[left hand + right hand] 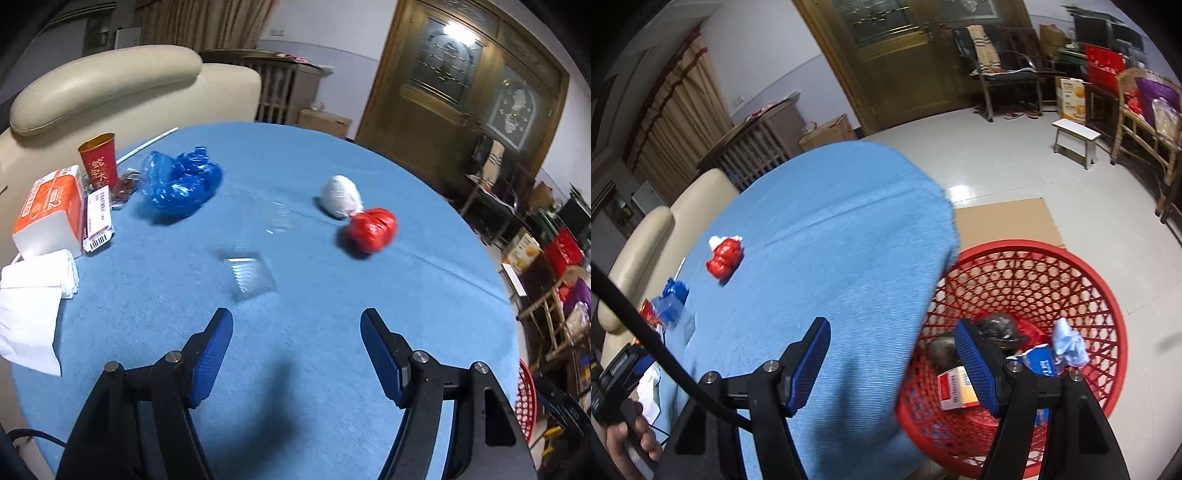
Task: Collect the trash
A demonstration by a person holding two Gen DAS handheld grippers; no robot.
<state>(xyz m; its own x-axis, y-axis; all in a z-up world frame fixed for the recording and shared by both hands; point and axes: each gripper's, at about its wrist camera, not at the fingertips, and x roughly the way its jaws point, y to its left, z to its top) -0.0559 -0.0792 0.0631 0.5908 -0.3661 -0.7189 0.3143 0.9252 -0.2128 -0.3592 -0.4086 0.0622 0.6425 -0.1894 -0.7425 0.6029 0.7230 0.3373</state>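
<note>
Table centre: bare blue cloth (332,295), passable.
Left edge: tissue pack (51,214), red cup (99,158), blue bag (181,181) crowd.
Far right: red bag (371,229).

Trash scattered on a round table covered in blue cloth, with a red basket beside it.

A crumpled blue plastic bag (183,182) lies far left; a knotted white bag (340,195) touches a red bag (372,229) far right; a clear plastic piece (248,272) lies flat at centre. The red lattice basket (1082,280) on the floor holds a carton, dark bags and crumpled paper.
</note>
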